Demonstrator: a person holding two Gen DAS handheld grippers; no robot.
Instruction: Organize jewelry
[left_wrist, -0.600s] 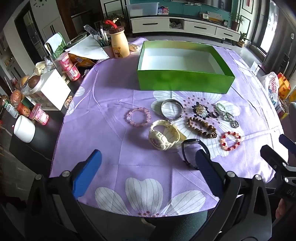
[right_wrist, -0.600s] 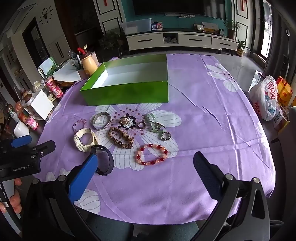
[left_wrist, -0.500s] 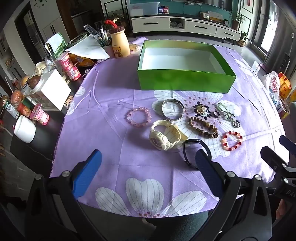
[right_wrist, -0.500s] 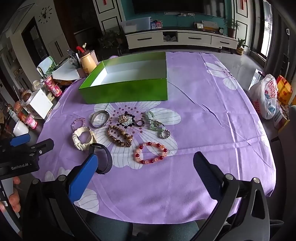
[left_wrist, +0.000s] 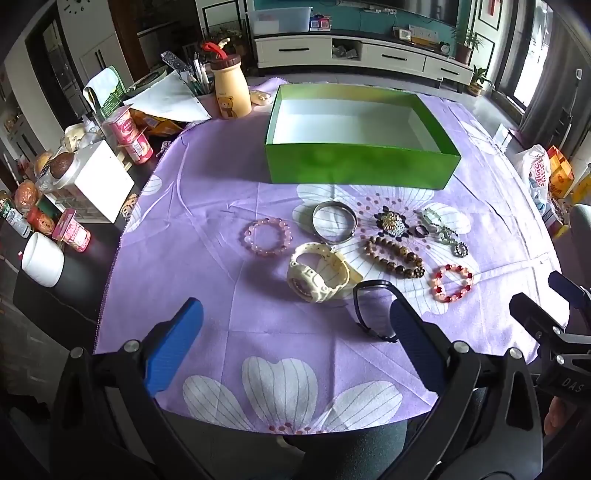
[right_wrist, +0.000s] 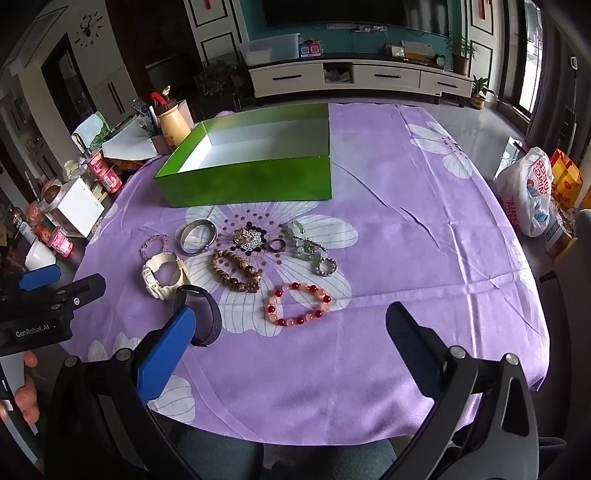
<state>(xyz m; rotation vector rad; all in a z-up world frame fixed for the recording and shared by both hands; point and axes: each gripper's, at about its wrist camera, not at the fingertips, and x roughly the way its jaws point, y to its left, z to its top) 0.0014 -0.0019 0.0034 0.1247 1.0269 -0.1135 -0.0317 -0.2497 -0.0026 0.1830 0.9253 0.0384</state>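
Observation:
A green box with a white, empty inside stands on the purple flowered cloth. In front of it lie a pink bead bracelet, a silver bangle, a cream watch, a brown bead bracelet, a red and pink bracelet, a brooch, a ring and a black band. My left gripper hangs open over the near cloth, nothing between its fingers. My right gripper is open too, just short of the red and pink bracelet.
Left of the cloth the table is crowded: a yellow bear bottle, pink cups, a white box, a white mug. A plastic bag sits off the right edge. A hand holds the left gripper.
Both views have shifted slightly, so the jewelry sits a little lower and closer in the frames. Both grippers stay open and nothing on the cloth has moved.

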